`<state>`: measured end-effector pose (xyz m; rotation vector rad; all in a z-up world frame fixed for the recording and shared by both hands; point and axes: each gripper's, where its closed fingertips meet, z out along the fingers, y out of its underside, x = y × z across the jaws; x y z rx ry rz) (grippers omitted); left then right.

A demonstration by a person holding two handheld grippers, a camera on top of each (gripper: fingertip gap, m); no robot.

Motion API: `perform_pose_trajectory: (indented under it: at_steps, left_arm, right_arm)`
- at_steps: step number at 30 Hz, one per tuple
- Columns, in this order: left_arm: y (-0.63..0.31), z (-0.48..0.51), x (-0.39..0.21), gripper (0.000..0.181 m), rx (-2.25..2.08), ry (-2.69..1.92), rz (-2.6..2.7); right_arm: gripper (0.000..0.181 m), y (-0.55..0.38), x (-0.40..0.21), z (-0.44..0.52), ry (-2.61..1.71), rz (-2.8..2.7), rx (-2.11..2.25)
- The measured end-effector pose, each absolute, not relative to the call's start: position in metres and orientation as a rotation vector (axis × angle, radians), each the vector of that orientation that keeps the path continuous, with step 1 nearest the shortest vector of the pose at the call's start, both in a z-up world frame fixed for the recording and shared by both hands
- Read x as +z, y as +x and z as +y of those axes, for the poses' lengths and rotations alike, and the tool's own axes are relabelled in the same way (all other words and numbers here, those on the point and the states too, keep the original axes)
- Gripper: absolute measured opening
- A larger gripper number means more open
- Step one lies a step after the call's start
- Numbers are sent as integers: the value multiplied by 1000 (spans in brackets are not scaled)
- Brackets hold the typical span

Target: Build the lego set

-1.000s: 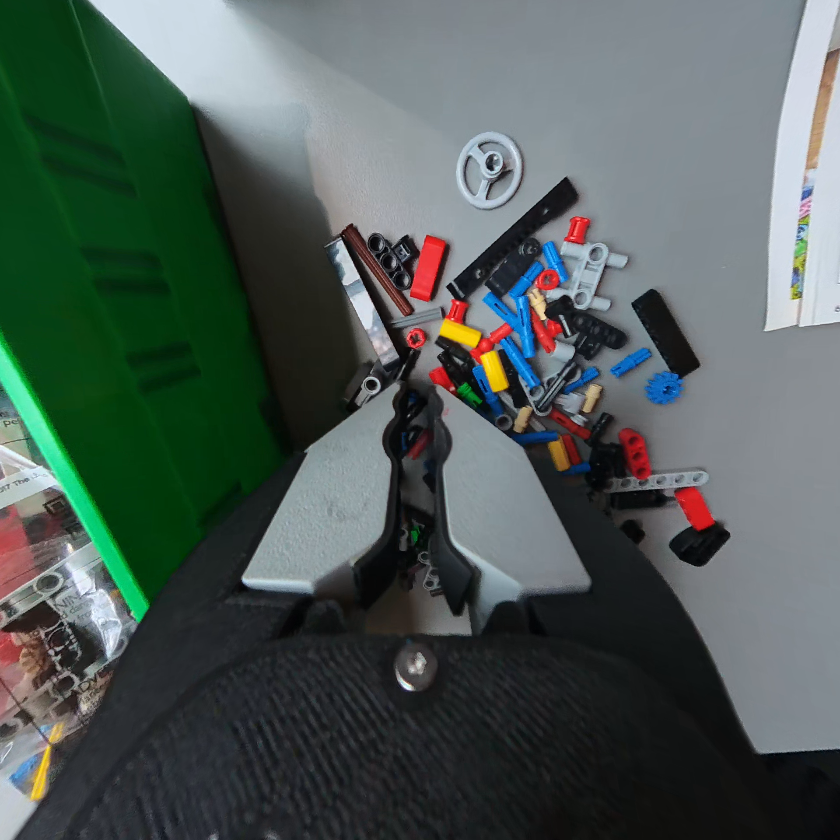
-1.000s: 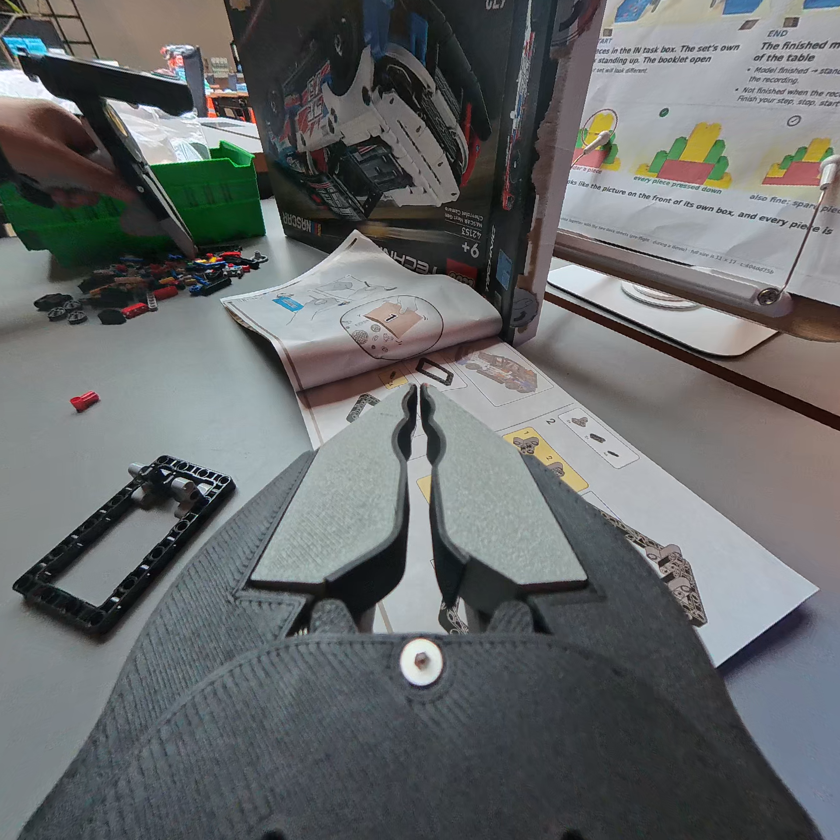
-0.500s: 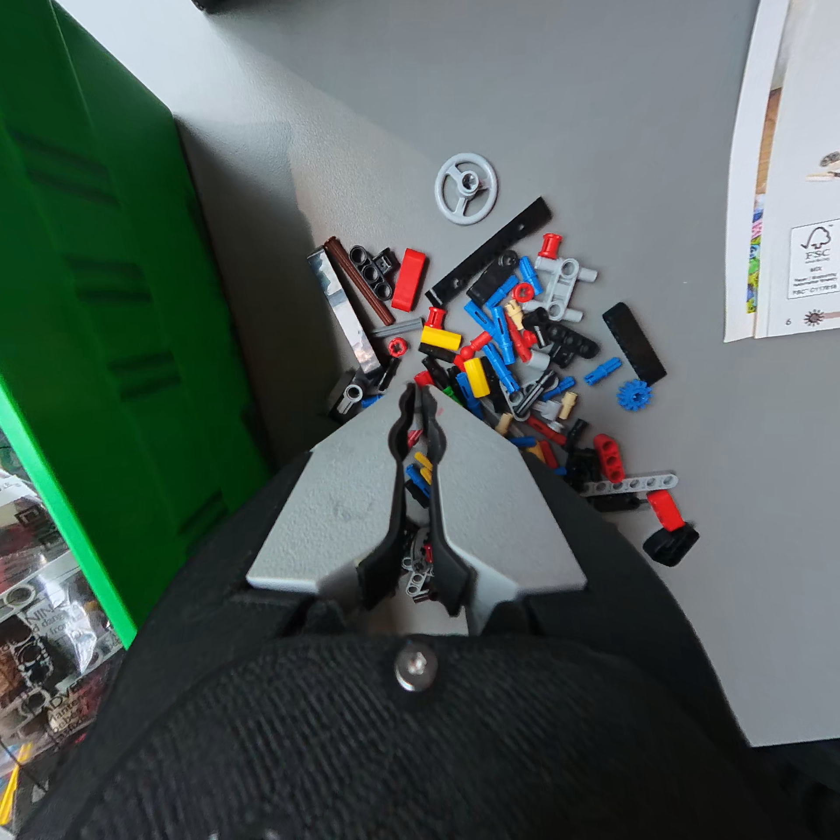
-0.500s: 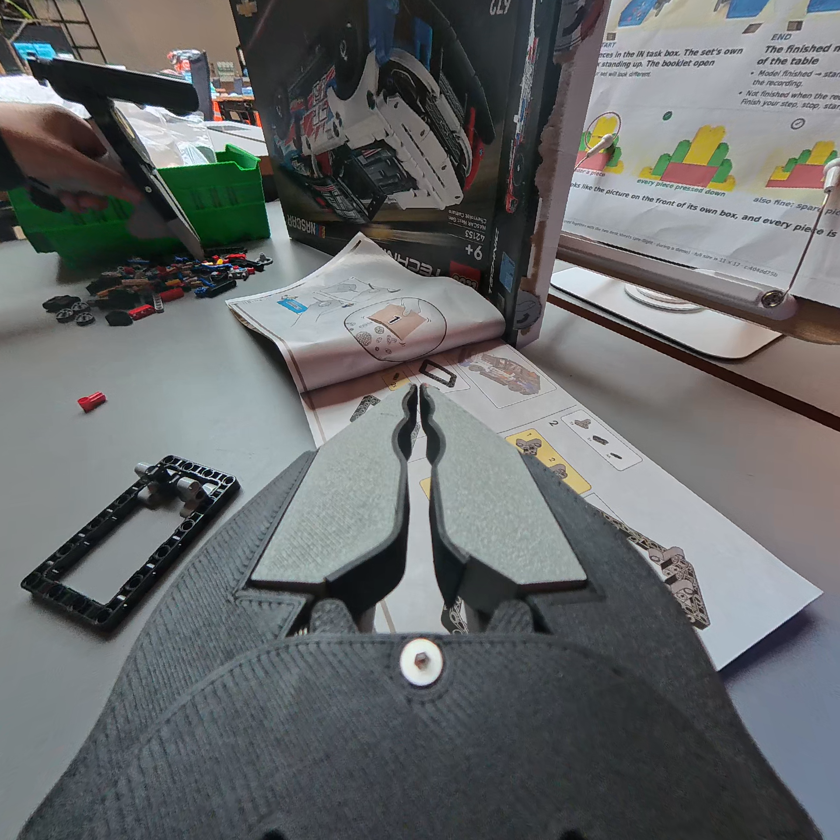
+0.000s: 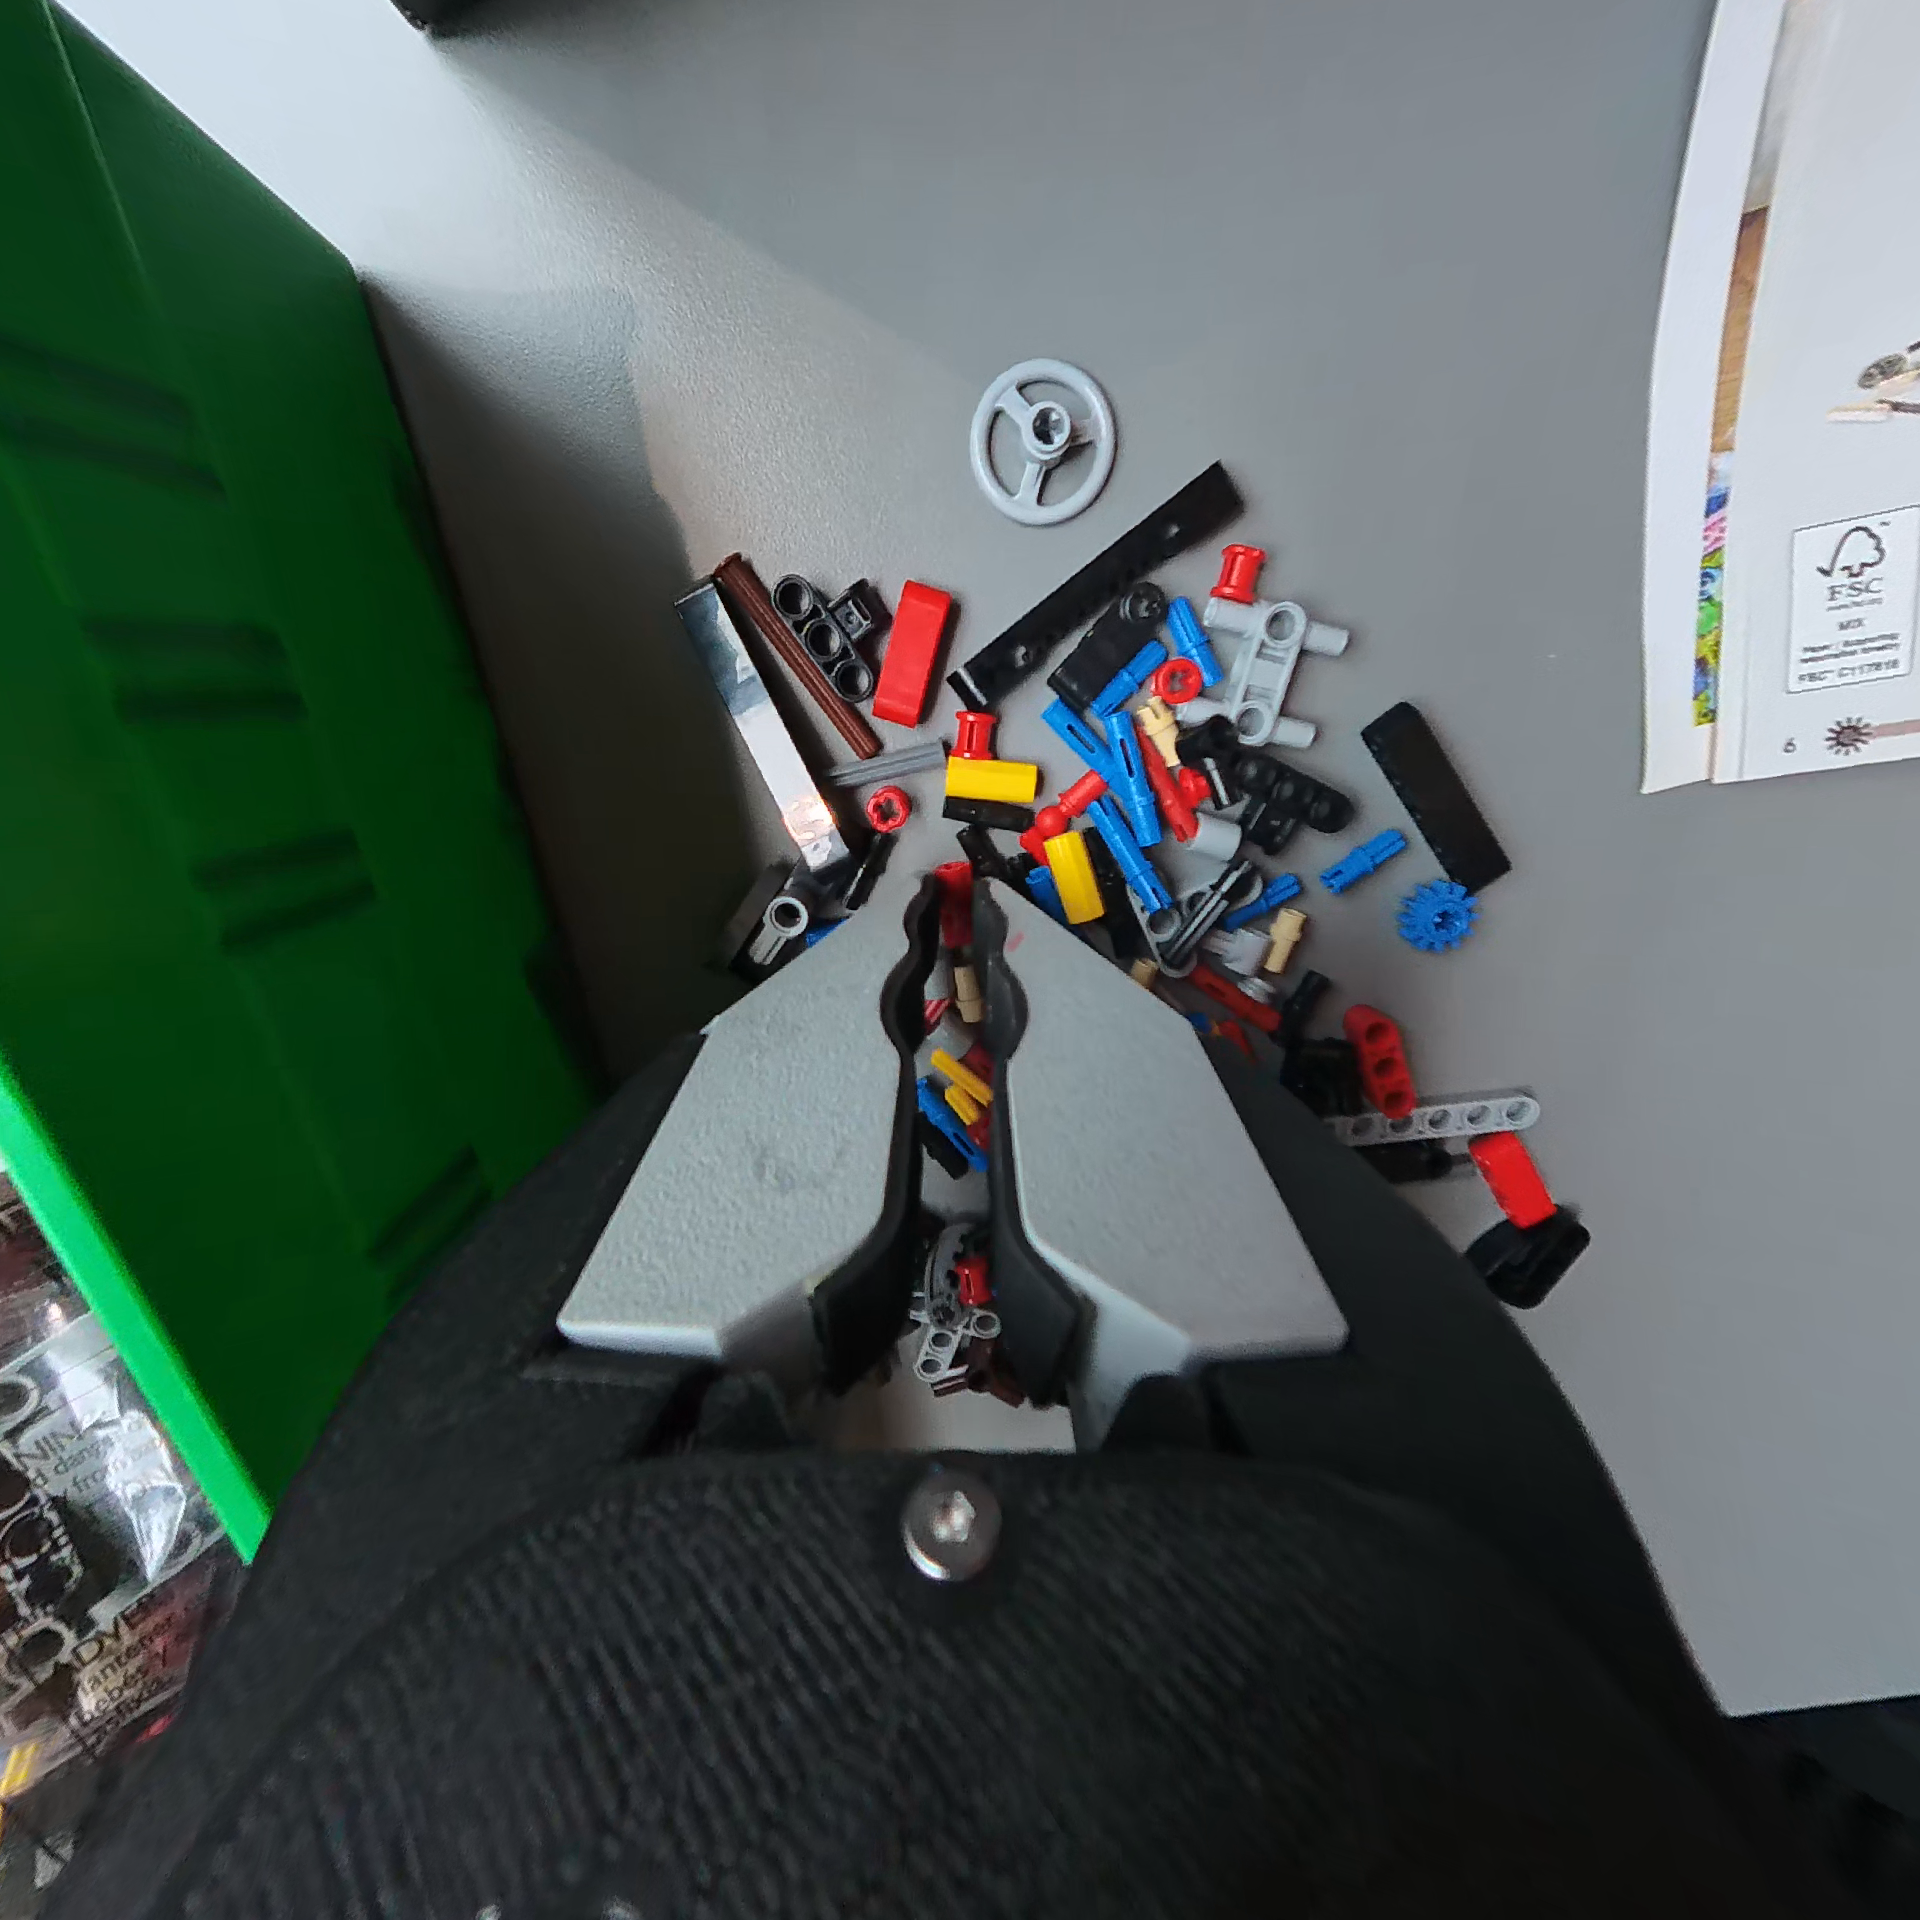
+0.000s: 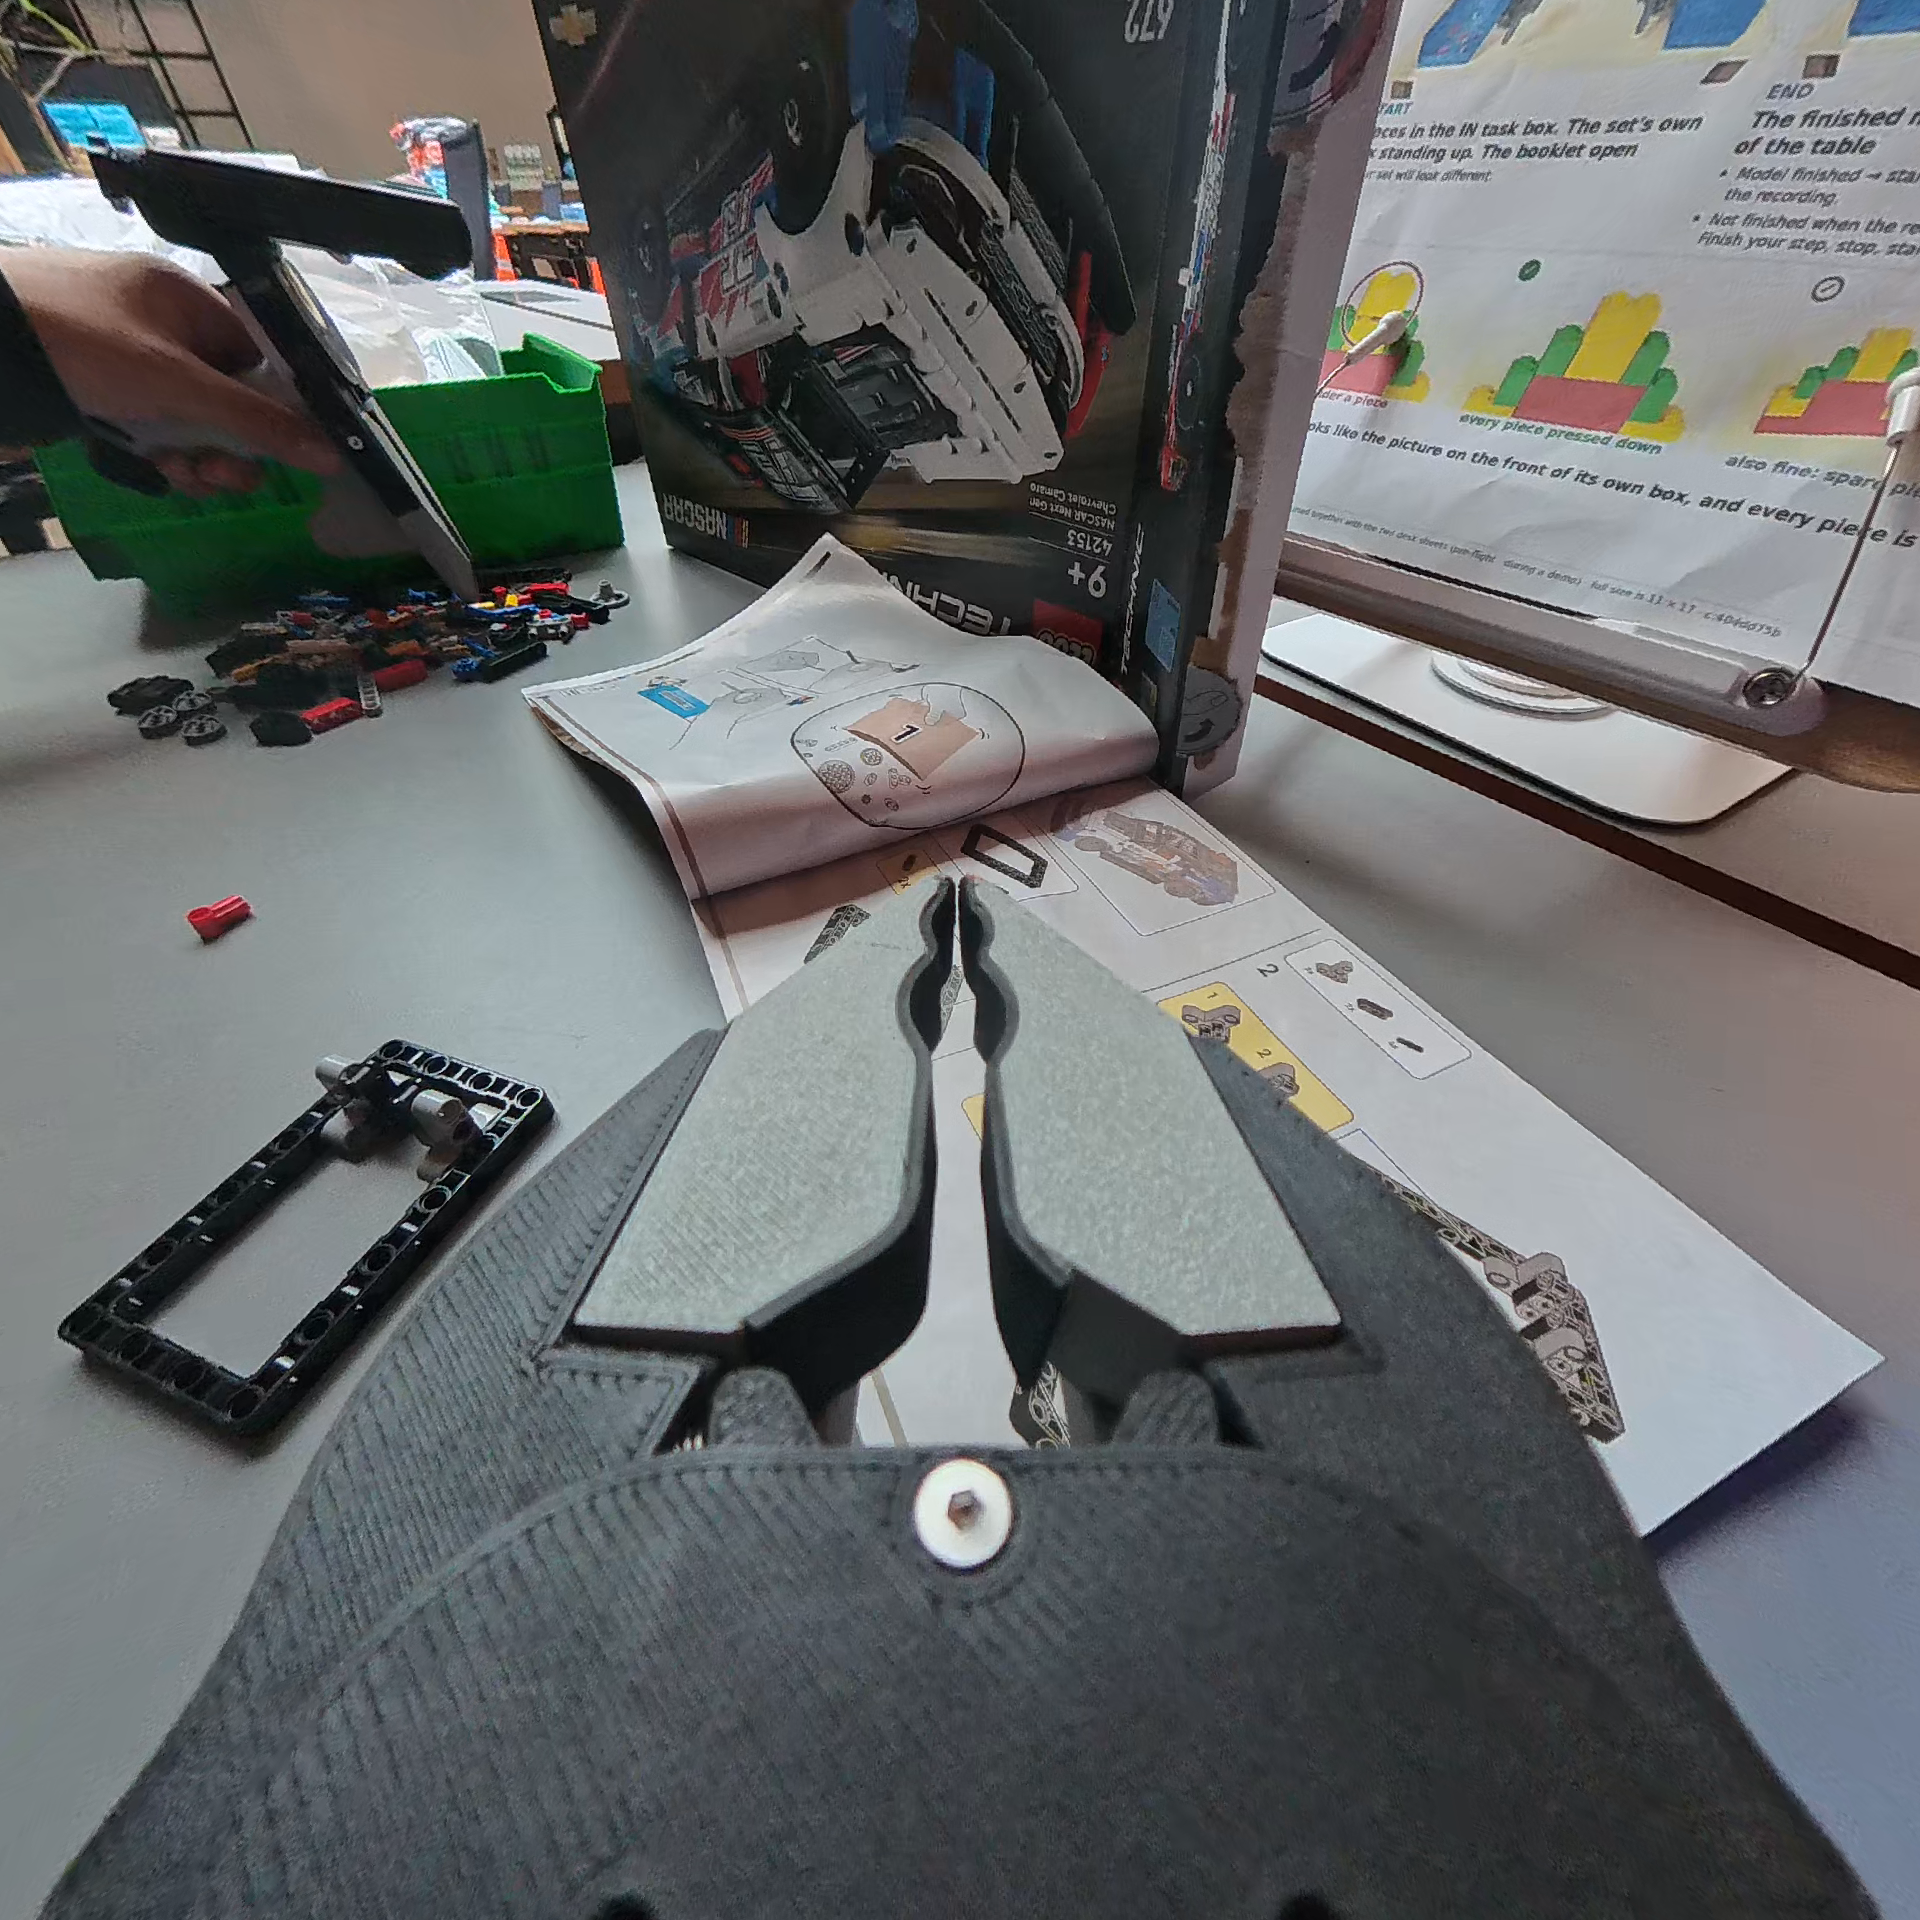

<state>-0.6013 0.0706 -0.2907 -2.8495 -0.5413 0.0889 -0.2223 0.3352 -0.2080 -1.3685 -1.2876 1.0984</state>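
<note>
Jaws over the parts pile, frame waiting

Loose pieces [image 5: 1164, 790] lie spread flat on the grey table [image 5: 1299, 260] in the middle of the left wrist view, presumably tipped out so each one can be seen and picked singly. The left gripper [image 5: 958, 888] points down into the near edge of that pile, jaws narrow, with a small red piece [image 5: 951, 896] showing right at the tips; whether they actually pinch it or it merely lies behind them, I cannot tell. A green bin [image 5: 187, 675] fills the left of that frame, close beside the pile, so there is little room to swing that way; the open table lies toward the top and right, up to the paper edge at upper right.

In the right wrist view the right gripper [image 6: 956, 891] hovers over the open instruction booklet [image 6: 1455, 1195] at frame centre, jaws nearly closed and holding nothing, likely parked while the page is consulted. The black rectangular frame [image 6: 312, 1247], with a few grey connectors fitted at one end, sits at lower left on clear table, apart from a lone red pin [image 6: 218, 918] above it. The set's box [image 6: 914, 312] stands upright behind the booklet, walling off the top centre.
</note>
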Motion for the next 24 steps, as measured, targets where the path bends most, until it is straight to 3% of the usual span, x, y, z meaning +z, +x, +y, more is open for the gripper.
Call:
perform_pose_trajectory:
  at_steps: [24]
  left_arm:
    - [-560, 70, -215, 0, 134, -2783, -419]
  right_arm:
    - [0, -222, -199, 329, -1331, -1289, 1121]
